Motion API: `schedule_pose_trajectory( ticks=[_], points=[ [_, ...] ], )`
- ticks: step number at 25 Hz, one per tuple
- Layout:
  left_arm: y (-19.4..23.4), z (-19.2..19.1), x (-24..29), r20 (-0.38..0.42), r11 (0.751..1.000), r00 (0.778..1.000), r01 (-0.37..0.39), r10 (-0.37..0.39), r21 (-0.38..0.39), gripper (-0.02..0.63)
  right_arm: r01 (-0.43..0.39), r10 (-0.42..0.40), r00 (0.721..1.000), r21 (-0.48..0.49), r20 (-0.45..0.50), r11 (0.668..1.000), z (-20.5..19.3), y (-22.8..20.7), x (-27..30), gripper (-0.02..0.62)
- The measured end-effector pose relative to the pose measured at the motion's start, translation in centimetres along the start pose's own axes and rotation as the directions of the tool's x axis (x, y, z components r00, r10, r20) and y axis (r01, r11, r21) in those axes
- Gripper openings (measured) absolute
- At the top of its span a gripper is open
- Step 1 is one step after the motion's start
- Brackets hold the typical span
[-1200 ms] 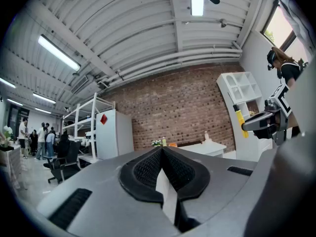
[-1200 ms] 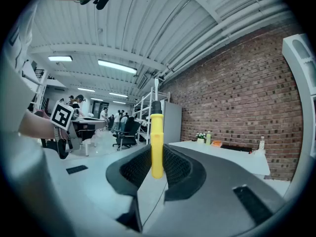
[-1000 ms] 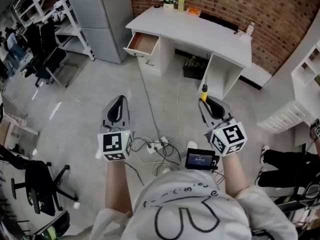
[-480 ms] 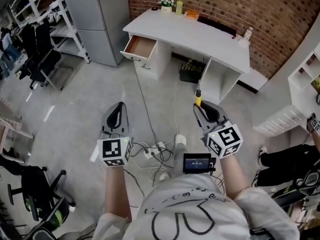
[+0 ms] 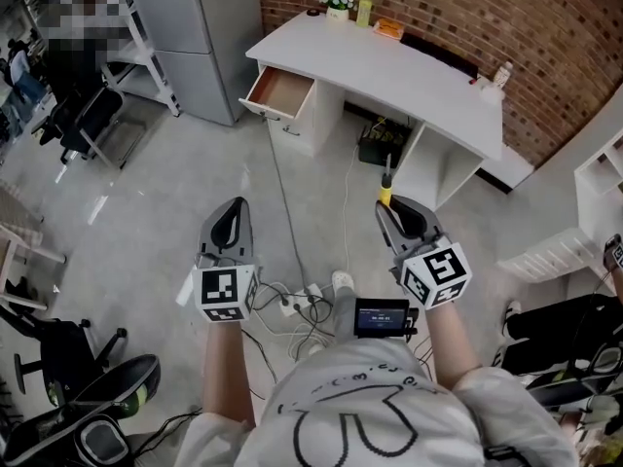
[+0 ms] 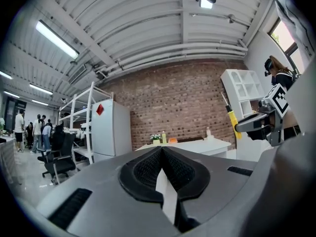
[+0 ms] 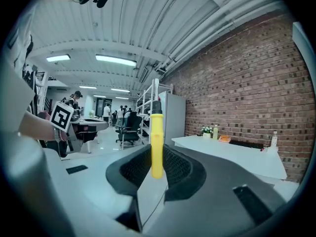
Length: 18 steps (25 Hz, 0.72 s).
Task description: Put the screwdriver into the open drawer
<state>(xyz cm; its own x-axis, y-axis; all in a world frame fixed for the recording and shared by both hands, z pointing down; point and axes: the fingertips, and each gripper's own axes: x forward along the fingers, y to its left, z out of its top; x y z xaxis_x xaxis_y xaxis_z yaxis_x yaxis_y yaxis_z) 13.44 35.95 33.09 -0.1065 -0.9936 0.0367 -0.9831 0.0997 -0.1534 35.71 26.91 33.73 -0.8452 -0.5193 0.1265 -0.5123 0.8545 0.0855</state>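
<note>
- My left gripper (image 5: 233, 212) hangs over the grey floor (image 5: 146, 222). Its jaws are pressed together with nothing between them (in the left gripper view the dark pads (image 6: 145, 171) meet at the tip).
- A tangle of cables (image 5: 302, 300) lies on the floor between my two grippers, close to my body.
- Farther off, the open drawer (image 5: 280, 89) sticks out of the left end of the white desk (image 5: 409, 71), and its brown inside shows.
- The desk stands against the brick wall (image 5: 467, 8), with a bottle (image 5: 364, 9) near its back left corner.
- My right gripper (image 5: 391, 209) is clamped on the yellow handle of the screwdriver (image 5: 385, 193). The thin shaft pokes out past the jaws toward the desk (in the right gripper view the handle stands upright between the pads).
- The screwdriver is well apart from the drawer, which lies to its left and farther from me.
</note>
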Motion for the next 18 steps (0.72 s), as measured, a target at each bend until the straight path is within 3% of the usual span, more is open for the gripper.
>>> schedule_pose_trajectory(
  ticks=[18],
  points=[
    [3.6, 1.2, 22.8, -0.048, 0.997, 0.996, -0.079, 0.079, -0.007, 0.011, -0.086, 0.086, 0.996, 0.034, -0.012, 0.996, 1.2, -17.0, 17.5, 0.071]
  ],
)
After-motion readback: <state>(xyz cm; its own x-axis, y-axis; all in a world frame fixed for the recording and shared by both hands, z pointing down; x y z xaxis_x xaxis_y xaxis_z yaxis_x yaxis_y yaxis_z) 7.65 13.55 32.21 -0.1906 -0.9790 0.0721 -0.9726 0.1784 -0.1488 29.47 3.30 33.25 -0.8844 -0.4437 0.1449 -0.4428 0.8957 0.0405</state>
